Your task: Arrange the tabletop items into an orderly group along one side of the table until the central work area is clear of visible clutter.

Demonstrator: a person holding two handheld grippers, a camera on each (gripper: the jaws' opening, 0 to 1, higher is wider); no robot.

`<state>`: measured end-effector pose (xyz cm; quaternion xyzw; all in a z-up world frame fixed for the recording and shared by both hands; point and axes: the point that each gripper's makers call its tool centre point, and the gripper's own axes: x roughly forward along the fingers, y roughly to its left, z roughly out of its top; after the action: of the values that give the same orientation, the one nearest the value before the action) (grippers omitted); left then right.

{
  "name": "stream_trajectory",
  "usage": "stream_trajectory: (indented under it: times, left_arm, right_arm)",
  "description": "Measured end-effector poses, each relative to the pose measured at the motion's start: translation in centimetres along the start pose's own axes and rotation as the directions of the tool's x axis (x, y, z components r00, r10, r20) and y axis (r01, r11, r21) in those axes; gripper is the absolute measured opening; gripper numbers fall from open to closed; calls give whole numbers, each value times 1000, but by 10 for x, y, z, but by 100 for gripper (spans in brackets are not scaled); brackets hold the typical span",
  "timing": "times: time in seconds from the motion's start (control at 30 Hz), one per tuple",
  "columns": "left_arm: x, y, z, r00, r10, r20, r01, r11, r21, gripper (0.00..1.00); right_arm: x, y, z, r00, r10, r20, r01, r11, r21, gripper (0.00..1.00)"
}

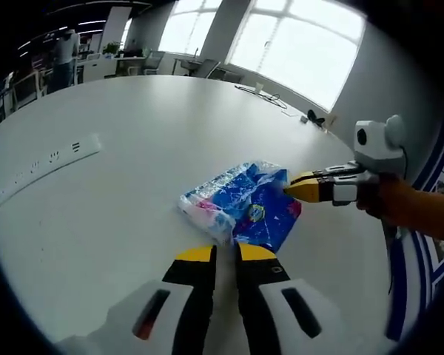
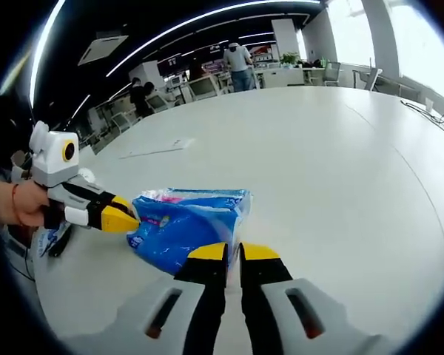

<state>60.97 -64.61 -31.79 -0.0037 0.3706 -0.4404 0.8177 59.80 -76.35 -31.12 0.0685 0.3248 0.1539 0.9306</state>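
One blue plastic packet is flanked by two tongs on a white table (image 1: 133,148).

In the left gripper view, one power strip (image 1: 44,161) is seen set into the tabletop, far left of the left gripper (image 1: 226,254); in the right gripper view, a flat sheet (image 2: 157,149) is seen beyond the packet (image 2: 186,224). The right gripper (image 2: 232,251) is closed just short of the packet; the left gripper's tips are likewise nearly together, empty, touching its edge.
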Motion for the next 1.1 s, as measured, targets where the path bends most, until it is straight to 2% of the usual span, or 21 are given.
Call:
stream_trajectory:
  times: [0.3,0.6,1.1]
  left_arm:
    - [-3,-2,8,1000,-5,22,5,1000,0,14]
    - [-8,-1,12,1000,-4,29,4,1000,0,20]
    - [-22,-4,22,999,1,44,-1,1000,9,32]
  right_arm:
    - [-1,-1,1,1000,-12,11,12,1000,10,13]
    - [-5,-3,6,999,-30,22,30,1000,-8,16]
    - [-13,-1,21,997,-45,58,45,999,-4,28]
